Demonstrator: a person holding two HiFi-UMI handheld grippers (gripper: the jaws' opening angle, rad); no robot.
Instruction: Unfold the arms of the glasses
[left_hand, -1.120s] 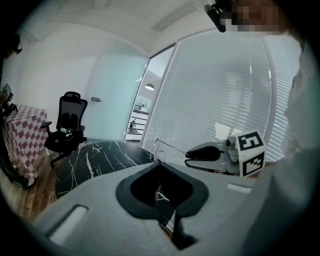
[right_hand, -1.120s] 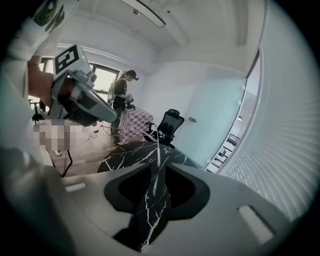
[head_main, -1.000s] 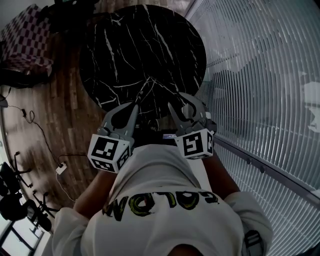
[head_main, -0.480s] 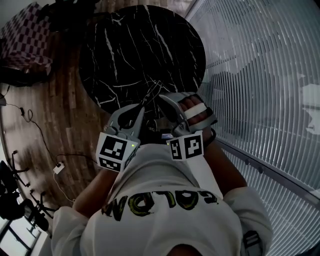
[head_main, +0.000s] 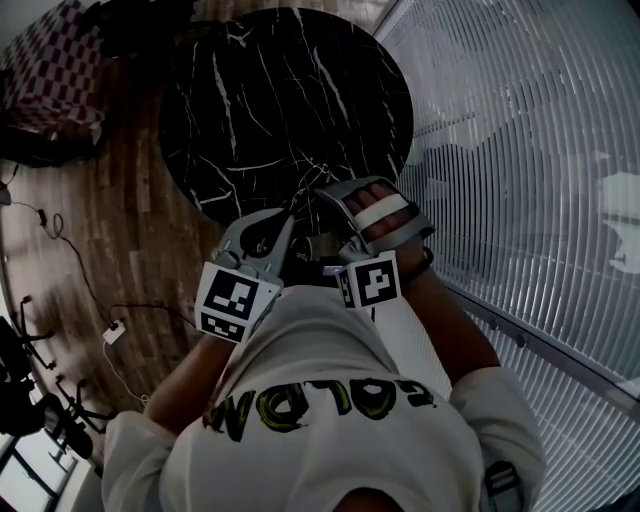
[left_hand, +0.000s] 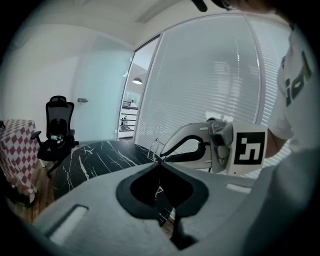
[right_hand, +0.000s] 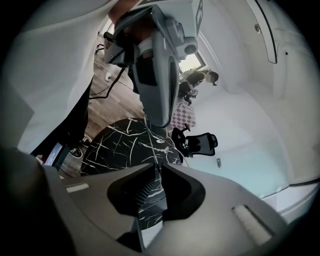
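My left tool (left_hand: 159, 162) has its jaws together, clamped on the wire frame of the glasses (left_hand: 155, 146). One thin lens rim sticks up just past the tips. My right tool (right_hand: 155, 167) comes in from the other side, rolled onto its side, so that the two tools meet nose to nose. Its jaws have just been closing and now stand almost together, pinched on a thin arm of the glasses that runs from their slit toward the left tool. From the head view I see the glasses off the surface, in the air above the near edge of the desk (head_main: 280, 90), held between both tools. I cannot tell from any view how far the arm is swung out.

The desk is round, black stone with white veins, and its top is bare in the part I can see. A hand (head_main: 385, 215) shows through the right tool's grip. White blinds (head_main: 520, 150) line the right side. A wood floor (head_main: 130, 220) lies left of the desk. A black chair (left_hand: 57, 127) stands beyond the desk's far edge.
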